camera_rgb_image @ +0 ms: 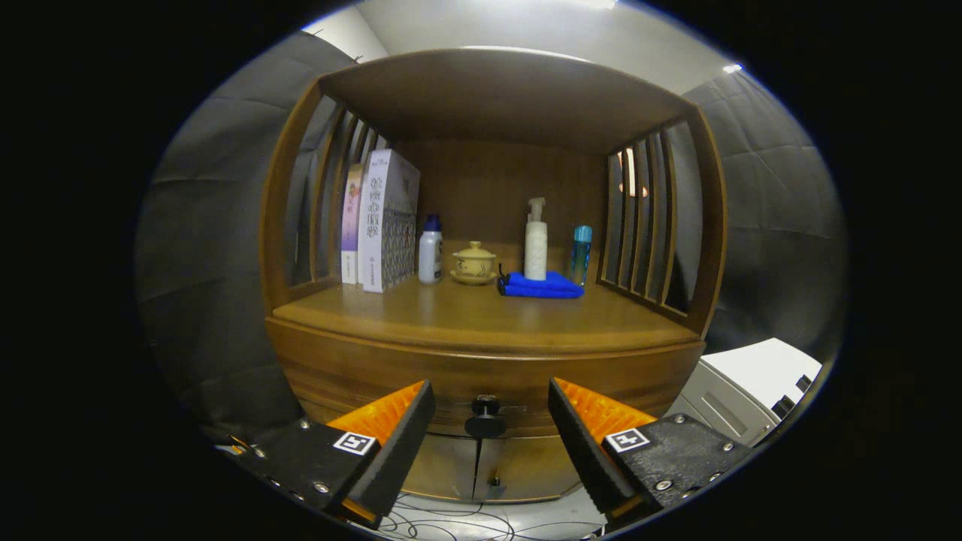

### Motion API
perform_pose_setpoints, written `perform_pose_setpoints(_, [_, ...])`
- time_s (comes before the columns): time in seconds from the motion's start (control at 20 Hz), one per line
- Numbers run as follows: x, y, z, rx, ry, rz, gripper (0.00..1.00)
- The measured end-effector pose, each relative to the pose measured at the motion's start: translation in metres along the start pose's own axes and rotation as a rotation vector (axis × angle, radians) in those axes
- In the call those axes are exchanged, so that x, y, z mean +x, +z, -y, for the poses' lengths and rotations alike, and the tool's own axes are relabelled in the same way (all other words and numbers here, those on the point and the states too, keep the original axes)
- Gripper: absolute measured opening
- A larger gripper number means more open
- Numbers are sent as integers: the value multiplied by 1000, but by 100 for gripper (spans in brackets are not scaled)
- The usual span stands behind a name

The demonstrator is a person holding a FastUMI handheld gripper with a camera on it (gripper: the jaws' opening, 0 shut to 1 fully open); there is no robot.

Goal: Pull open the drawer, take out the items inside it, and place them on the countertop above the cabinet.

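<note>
Along the back of the countertop (481,319), starting at the left corner, stand two books (376,222). Next come a white bottle (430,254), a lidded cup (474,263), and a blue cloth (543,285) with a pump bottle (536,242) on it. A blue bottle (581,254) stands near the right edge. Below the front edge, the drawer (481,376) is closed. Its dark knob (485,408) sits between the fingers. The gripper (490,413) is wide open and holds nothing.
</note>
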State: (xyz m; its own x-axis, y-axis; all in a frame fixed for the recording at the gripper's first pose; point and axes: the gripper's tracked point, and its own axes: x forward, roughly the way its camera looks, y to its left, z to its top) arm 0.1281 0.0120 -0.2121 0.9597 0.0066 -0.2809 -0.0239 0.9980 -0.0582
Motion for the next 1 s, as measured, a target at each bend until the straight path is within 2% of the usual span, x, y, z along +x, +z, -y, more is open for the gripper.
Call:
perform_pose_setpoints(0.25, [36, -34, -3, 38, 19, -52, 95])
perform_pose_setpoints(0.45, [49, -52, 1, 12, 25, -58, 88])
perform_pose_setpoints(0.55, [54, -49, 2, 18, 32, -35, 80])
perform_pose_setpoints(0.6, [55, -48, 0, 27, 44, -28, 71])
perform_pose_setpoints(1.0, [58, -52, -1, 119, 61, -9, 36])
